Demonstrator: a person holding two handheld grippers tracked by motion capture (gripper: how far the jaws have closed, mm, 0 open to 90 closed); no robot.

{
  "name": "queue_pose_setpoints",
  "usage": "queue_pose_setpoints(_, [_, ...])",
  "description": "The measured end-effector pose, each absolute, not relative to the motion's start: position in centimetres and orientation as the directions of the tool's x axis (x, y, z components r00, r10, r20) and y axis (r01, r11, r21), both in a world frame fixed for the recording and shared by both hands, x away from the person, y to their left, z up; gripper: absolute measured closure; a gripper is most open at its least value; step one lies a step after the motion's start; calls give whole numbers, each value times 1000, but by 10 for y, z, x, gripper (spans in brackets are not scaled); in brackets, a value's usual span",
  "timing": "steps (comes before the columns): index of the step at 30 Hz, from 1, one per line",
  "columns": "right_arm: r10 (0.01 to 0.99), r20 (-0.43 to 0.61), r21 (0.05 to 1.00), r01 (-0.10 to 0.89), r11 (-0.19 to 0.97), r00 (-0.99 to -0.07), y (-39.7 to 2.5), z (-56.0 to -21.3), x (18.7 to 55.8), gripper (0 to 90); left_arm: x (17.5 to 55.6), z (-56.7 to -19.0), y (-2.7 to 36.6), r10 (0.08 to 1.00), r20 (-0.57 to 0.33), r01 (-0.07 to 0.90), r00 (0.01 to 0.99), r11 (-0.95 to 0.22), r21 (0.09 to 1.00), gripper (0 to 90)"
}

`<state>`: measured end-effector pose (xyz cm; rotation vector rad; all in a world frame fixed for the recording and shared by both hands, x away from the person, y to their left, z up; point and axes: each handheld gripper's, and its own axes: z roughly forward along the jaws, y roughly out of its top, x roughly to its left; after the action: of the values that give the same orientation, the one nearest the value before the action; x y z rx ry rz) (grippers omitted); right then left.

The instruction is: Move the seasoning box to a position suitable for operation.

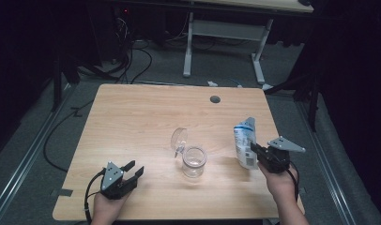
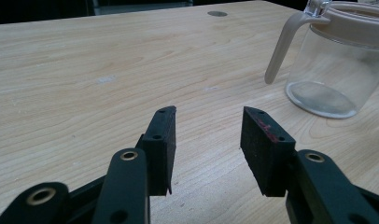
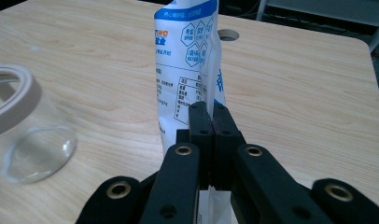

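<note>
On the table's [image 1: 146,112] right side, right gripper [image 1: 255,151] holds a white-and-blue pouch [image 1: 245,145] upright, jaws clamped flat on its edge. Right gripper view adds what the high view cannot resolve: printed label panels on the pouch [image 3: 185,60] and the pads pressed together on it. Glass jar [image 1: 194,161] stands mid-table, hinged lid [image 1: 179,139] tipped open. Left gripper view shows the jar's [image 2: 337,70] pale lid arm and bare base. Left gripper [image 1: 132,169] rests low near the front edge, jaws wide, nothing between; hand [image 1: 105,208] behind it.
</note>
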<state>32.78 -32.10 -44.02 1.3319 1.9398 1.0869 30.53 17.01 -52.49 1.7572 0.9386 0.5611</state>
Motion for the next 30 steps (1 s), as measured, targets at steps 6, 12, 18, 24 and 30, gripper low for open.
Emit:
queue_pose_setpoints(6, [921, 8, 835, 509, 208, -389, -310, -435, 321, 896, 305, -524, 172, 807, -60, 330, 587, -171, 928, 557])
queue_pose_setpoints(12, [918, 14, 822, 528, 215, -396, -304, -432, 317, 896, 304, -524, 172, 806, -61, 328, 589, -169, 929, 556])
queue_pose_setpoints(18, [911, 19, 799, 554, 234, -411, -298, -430, 311, 896, 303, -524, 171, 803, -62, 327, 593, -169, 930, 555])
queue_pose_setpoints(24, [901, 8, 763, 585, 275, -435, -290, -425, 308, 895, 303, -523, 171, 801, -62, 325, 596, -170, 930, 555])
queue_pose_setpoints(30, [886, 21, 698, 641, 319, -464, -284, -414, 309, 895, 302, -523, 171, 801, -64, 325, 596, -167, 931, 554])
